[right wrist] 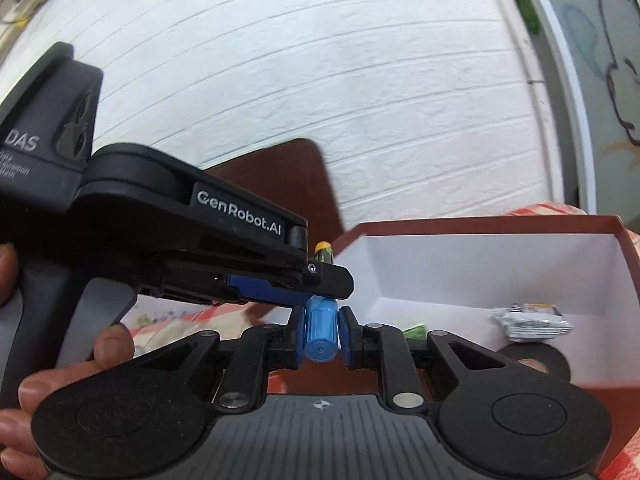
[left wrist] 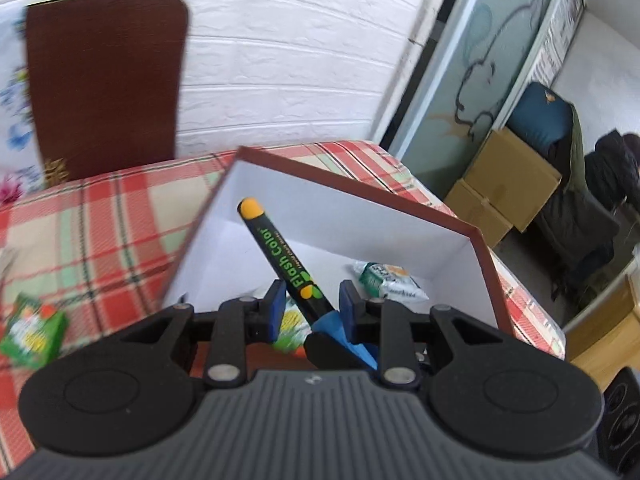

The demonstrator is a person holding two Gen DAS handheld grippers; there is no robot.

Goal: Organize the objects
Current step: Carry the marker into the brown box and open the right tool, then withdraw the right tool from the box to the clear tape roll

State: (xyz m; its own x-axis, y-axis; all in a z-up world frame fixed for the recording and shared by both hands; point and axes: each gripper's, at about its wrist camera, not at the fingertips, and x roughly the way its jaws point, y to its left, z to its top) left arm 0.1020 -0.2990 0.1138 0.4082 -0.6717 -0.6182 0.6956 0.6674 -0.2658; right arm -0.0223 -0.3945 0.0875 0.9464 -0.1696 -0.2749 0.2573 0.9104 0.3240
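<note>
Black with an orange tail, the marker (left wrist: 280, 256) hangs in the air above the near edge of the box (left wrist: 400, 216), slanting up and away across the left gripper (left wrist: 312, 296). That gripper's blue pads (left wrist: 277, 304) stand close on either side of the barrel. The left wrist view shows a sliver of space on each side, so I cannot tell whether they really pinch it or only bracket it.

The right gripper (right wrist: 320, 320) has a plain grip: its jaws are closed tight on the blue cap (right wrist: 320, 332) at the marker's lower end, with the cap's round end facing the camera. One tool on the barrel and the other on the cap looks like the marker being steadied at both ends, either to seat the cap or to pass the marker between grippers. The pictures alone do not settle which.

A hand (right wrist: 60, 380) wraps the handle of the left tool. The box sits open on the checked cloth (left wrist: 100, 220), and already holds a silver-and-green packet (left wrist: 390, 280) and a black roll of tape (right wrist: 536, 360). It is probably where the marker goes next. A green packet (left wrist: 32, 336) lies out on the cloth, well apart from the box and not yet put away
</note>
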